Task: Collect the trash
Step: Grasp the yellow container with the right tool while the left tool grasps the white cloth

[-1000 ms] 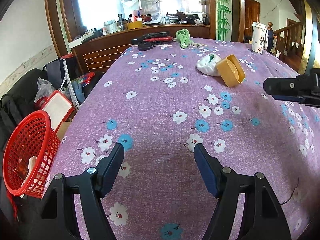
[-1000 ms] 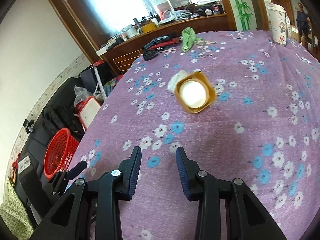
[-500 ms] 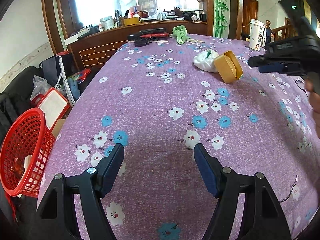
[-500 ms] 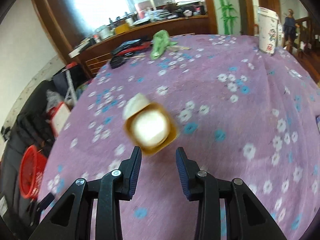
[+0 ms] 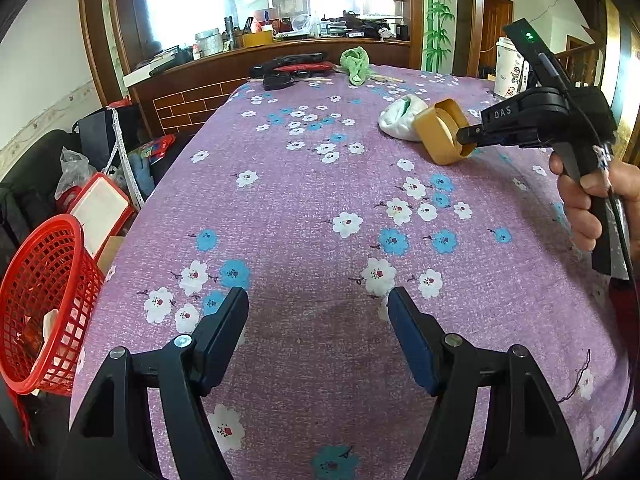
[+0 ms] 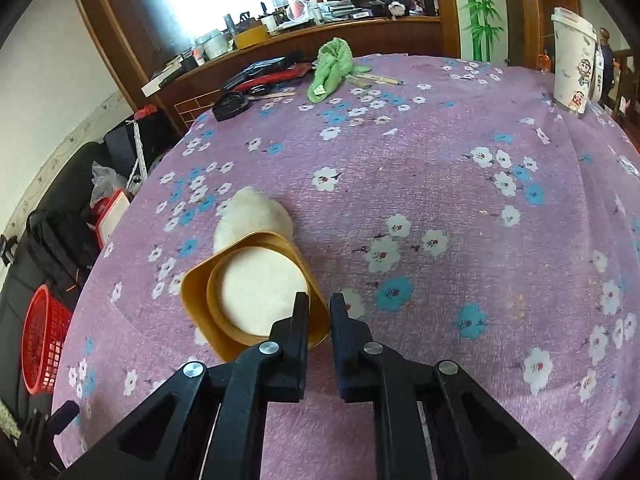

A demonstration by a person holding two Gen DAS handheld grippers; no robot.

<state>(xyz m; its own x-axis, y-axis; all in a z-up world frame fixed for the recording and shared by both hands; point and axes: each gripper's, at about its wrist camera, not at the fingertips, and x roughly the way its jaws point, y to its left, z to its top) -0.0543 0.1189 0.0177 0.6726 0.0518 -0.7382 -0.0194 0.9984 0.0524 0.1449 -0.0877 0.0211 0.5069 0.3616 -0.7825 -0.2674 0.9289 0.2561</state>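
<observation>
A tan paper bowl (image 6: 256, 288) lies on its side on the purple flowered tablecloth (image 6: 440, 168), against a crumpled white wad (image 6: 256, 216). My right gripper (image 6: 320, 304) is shut on the bowl's rim, one finger inside and one outside. In the left wrist view the bowl (image 5: 440, 132) and the wad (image 5: 400, 120) sit far right, with the right gripper (image 5: 466, 138) at the rim. My left gripper (image 5: 318, 304) is open and empty over the near part of the table. A red mesh basket (image 5: 44, 304) stands on the floor at the left.
A tall paper cup (image 6: 572, 64) stands at the far right edge. A green cloth (image 6: 330, 66), chopsticks and black and red items (image 6: 256, 80) lie at the far side. Bags and a red-framed box (image 5: 100, 208) crowd the floor at the left. The basket also shows in the right wrist view (image 6: 42, 340).
My right gripper has moved forward and down to the bowl and closed on its rim. My left gripper has stayed open and nearly still.
</observation>
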